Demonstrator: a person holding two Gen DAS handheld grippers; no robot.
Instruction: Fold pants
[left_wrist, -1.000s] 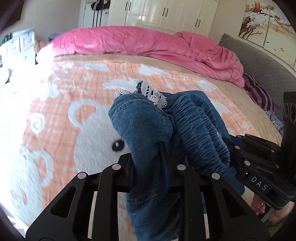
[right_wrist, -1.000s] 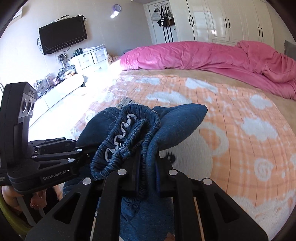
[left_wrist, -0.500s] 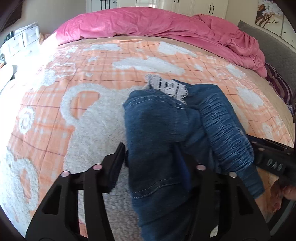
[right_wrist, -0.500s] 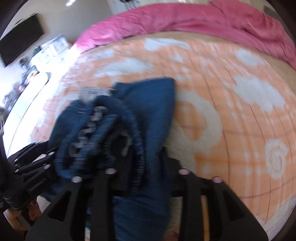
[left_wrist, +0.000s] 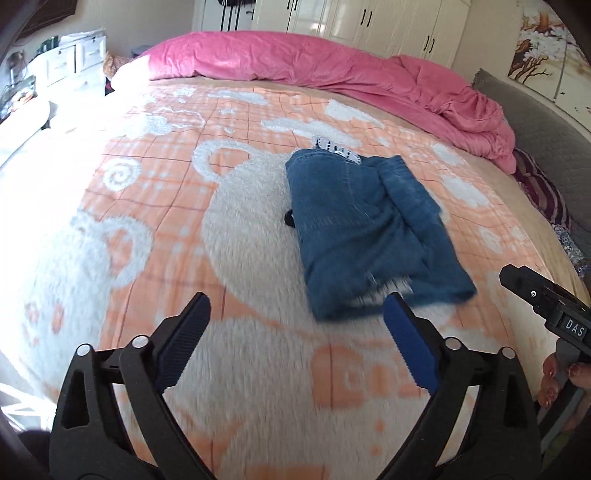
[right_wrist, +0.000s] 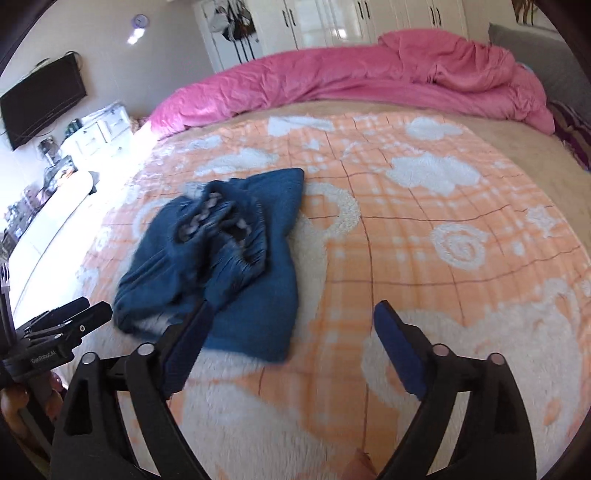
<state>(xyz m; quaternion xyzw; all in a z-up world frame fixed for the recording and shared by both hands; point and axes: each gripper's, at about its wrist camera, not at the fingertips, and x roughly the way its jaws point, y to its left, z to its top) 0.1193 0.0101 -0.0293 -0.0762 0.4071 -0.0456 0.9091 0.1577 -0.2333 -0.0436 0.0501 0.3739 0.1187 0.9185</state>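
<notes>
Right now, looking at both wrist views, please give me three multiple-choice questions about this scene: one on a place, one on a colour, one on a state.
1. Where do the denim pants lie?
A. on the orange bear-print blanket
B. on the pink duvet
C. on the floor

2. What colour are the pads of the left tool?
A. red
B. blue
C. white

3. What state is the right tool in?
A. shut on the pants
B. shut on nothing
C. open, holding nothing

Answers:
1. A, the folded bundle rests on the blanket, well short of the duvet at the far edge of the bed.
2. B, both inner pads show blue.
3. C, its fingers stand wide apart; the pants lie beyond them, the left finger only overlapping them in the view.
</notes>
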